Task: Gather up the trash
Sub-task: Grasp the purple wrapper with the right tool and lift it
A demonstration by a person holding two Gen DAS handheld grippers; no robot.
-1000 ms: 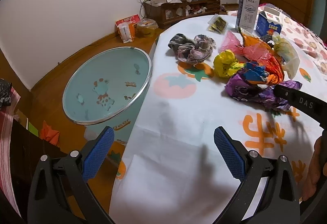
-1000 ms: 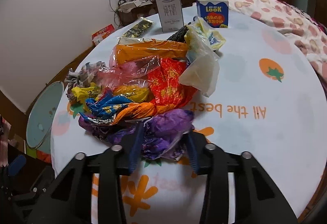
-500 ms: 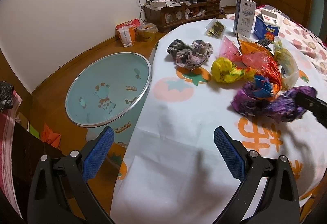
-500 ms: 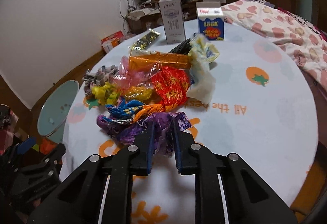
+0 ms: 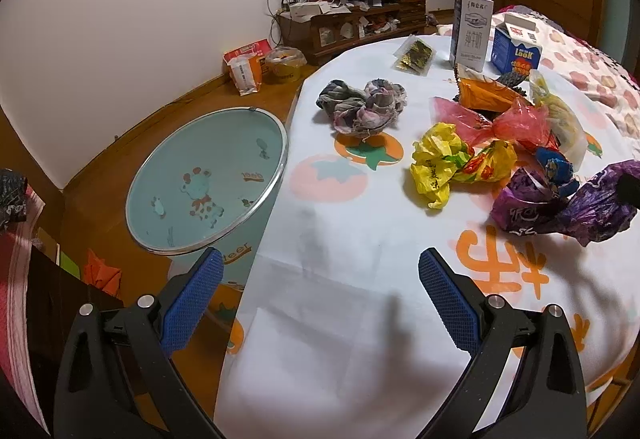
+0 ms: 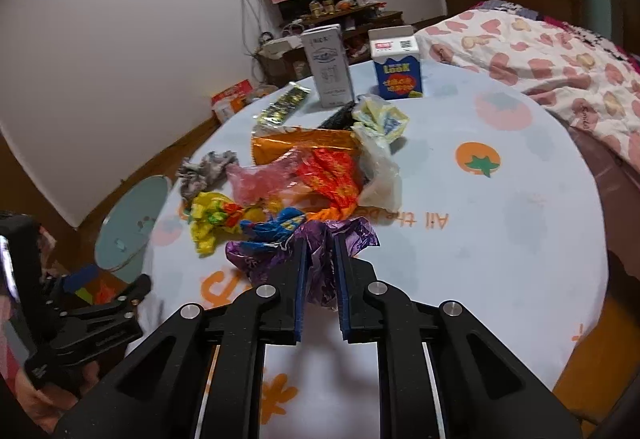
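At the table's near edge your right gripper [image 6: 319, 267] pinches the purple wrapper [image 6: 320, 259] by its crumpled middle; it looks light, limp and slippery, so grip bunched folds; your left gripper [image 5: 320, 303] hangs spread, empty.

Black claw [image 5: 320, 271] frames, blue ribbed pads [image 5: 448, 303], silver screws.

Purple wrapper [image 6: 320, 263], yellow bag [image 5: 440, 163], tomato-print white tablecloth [image 5: 340, 239].

Both wrist views face forward over table [image 5: 340, 239], sharing wrapper pile [image 6: 304, 191].
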